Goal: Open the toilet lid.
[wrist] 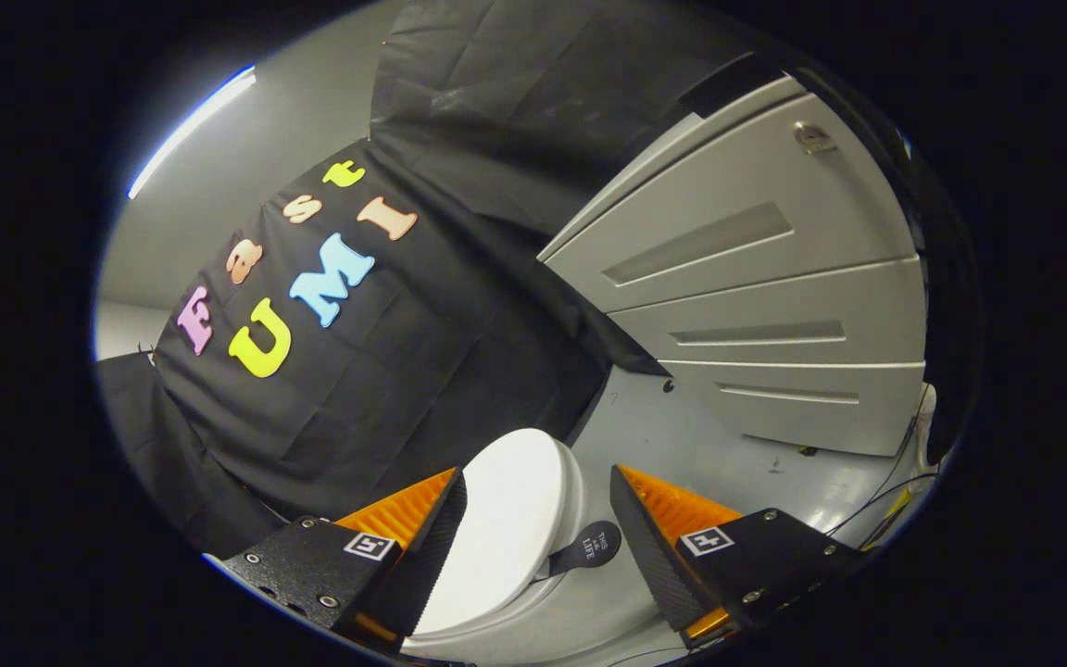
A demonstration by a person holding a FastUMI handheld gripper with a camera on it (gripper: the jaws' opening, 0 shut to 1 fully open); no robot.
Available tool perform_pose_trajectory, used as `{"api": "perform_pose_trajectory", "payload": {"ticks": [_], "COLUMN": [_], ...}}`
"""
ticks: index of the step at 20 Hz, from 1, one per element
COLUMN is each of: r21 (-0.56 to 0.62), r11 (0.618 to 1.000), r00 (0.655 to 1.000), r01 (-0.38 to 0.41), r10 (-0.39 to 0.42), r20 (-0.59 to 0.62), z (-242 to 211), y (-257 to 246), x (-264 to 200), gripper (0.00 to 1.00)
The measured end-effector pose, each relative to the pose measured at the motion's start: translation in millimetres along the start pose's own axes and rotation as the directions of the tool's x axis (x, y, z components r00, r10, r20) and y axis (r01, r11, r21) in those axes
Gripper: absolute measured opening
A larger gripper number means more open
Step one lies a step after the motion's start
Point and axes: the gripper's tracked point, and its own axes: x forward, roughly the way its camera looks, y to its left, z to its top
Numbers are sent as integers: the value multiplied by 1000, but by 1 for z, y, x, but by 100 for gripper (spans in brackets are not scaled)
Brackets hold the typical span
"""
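Hand-held gripper [538, 482] gapes over smooth, rounded toilet lid [506, 519].

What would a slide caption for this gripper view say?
Open hand-held gripper poised above a closed white plastic toilet lid with a small dark lift tab, grey drawer cabinet beyond.

1 toilet [533, 593] w/ 1 lid [506, 519], down, btwn the gripper [538, 486] fingers, 2 of them, spread apart. 1 dark tab [589, 548] at lid's 3 o'clock. 1 cabinet [765, 306] at 1 o'clock, 3 drawers. 1 ceiling light [191, 125] at 10.
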Motion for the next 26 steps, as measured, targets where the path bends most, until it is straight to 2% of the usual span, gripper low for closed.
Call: {"api": "perform_pose_trajectory", "payload": {"ticks": [11,19,23,26], "r21": [90,133,141,146], "r11": [994,984,984,983], "r00": [987,974,971,971], "r01": [64,117,111,107], "r10": [-50,-87,-77,-72], "r20": [-152,-211,-228,-230], "z": [-51,-73,-76,-78], "y": [-26,-39,-37,-32], "x": [14,10,11,14], "gripper": [94,71,53,33]}}
